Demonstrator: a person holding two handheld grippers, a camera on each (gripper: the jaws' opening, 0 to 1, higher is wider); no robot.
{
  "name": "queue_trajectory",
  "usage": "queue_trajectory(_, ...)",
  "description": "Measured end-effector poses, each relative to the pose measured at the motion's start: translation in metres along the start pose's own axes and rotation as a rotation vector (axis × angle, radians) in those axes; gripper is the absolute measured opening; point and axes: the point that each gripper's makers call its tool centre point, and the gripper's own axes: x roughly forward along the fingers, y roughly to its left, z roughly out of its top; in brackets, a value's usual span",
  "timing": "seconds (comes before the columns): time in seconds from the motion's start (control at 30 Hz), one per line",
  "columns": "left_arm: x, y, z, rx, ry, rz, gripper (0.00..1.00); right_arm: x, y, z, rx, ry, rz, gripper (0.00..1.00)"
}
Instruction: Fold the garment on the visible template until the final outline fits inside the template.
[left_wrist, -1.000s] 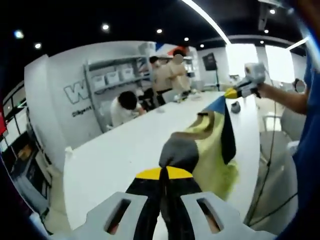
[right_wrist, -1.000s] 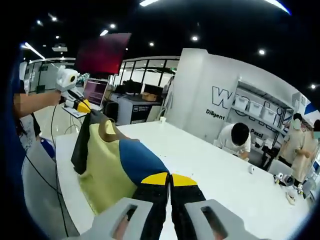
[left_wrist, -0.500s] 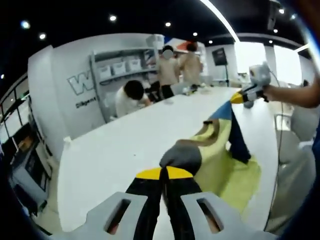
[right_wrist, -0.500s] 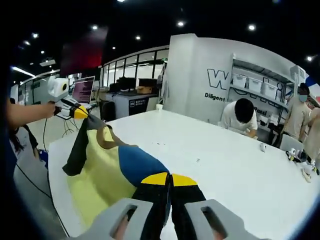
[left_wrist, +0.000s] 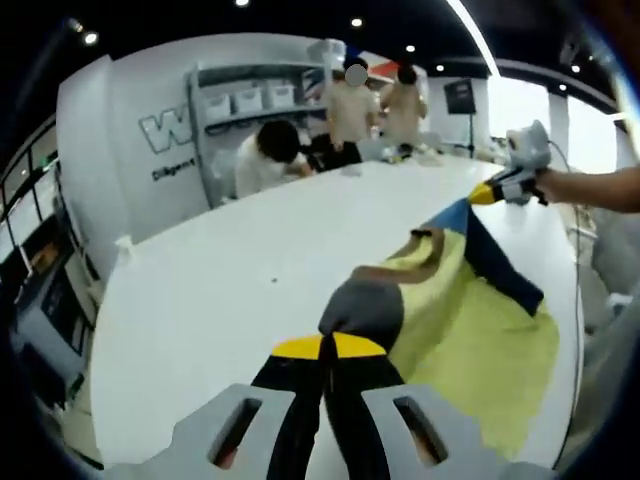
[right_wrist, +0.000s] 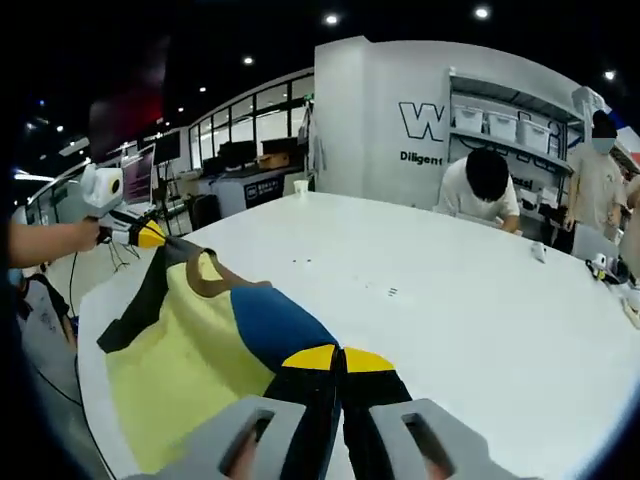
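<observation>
We hold the garment (left_wrist: 470, 330) stretched between both grippers; left gripper (left_wrist: 325, 350) jaws clamp its grey corner, right gripper (right_wrist: 340, 360) jaws its blue one; no template apparent, so misplacement or sagging is likely.

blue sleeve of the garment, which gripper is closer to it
Right. The right gripper is shut on the blue sleeve itself. The left gripper pinches the grey sleeve at the garment's opposite shoulder, across the neckline.
</observation>
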Motion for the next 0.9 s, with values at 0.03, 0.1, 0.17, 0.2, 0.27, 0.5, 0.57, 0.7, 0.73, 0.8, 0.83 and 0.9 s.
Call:
queue_trajectory(0.03,0.004,0.002,-0.001,-0.001,0.002,0.003,0.0,0.005,-0.003,-0.003,0.005,0.008,0.001,0.0)
queue_trajectory(0.1,0.017,0.01,-0.005,-0.015,0.013,0.006,0.0,0.018,-0.01,-0.01,0.016,0.019,-0.005,0.0)
queue_trajectory(0.17,0.025,0.014,-0.008,-0.027,0.017,0.008,0.0,0.026,-0.016,-0.015,0.041,0.028,-0.01,0.0)
queue_trajectory(0.2,0.028,0.014,-0.01,-0.036,0.021,0.008,0.0,0.03,-0.018,-0.017,0.047,0.03,-0.012,0.0)
queue_trajectory(0.27,0.04,0.02,-0.016,-0.044,0.03,0.015,0.0,0.035,-0.02,-0.021,0.057,0.039,-0.016,0.0)
queue_trajectory(0.5,0.061,0.031,-0.028,-0.079,0.062,0.041,0.0,0.062,-0.029,-0.033,0.08,0.07,-0.029,0.0)
queue_trajectory(0.57,0.068,0.031,-0.03,-0.083,0.074,0.049,0.0,0.069,-0.033,-0.034,0.089,0.073,-0.041,0.0)
queue_trajectory(0.7,0.078,0.032,-0.035,-0.098,0.09,0.053,0.0,0.075,-0.037,-0.034,0.101,0.085,-0.039,0.0)
queue_trajectory(0.73,0.08,0.033,-0.037,-0.108,0.091,0.052,0.0,0.076,-0.037,-0.036,0.109,0.092,-0.038,0.0)
queue_trajectory(0.8,0.081,0.031,-0.041,-0.125,0.105,0.053,0.0,0.077,-0.037,-0.041,0.117,0.103,-0.039,0.0)
queue_trajectory(0.83,0.081,0.031,-0.042,-0.125,0.107,0.054,0.0,0.077,-0.036,-0.044,0.116,0.106,-0.04,0.0)
queue_trajectory(0.9,0.084,0.03,-0.046,-0.127,0.113,0.056,0.0,0.078,-0.037,-0.048,0.119,0.115,-0.037,0.0)
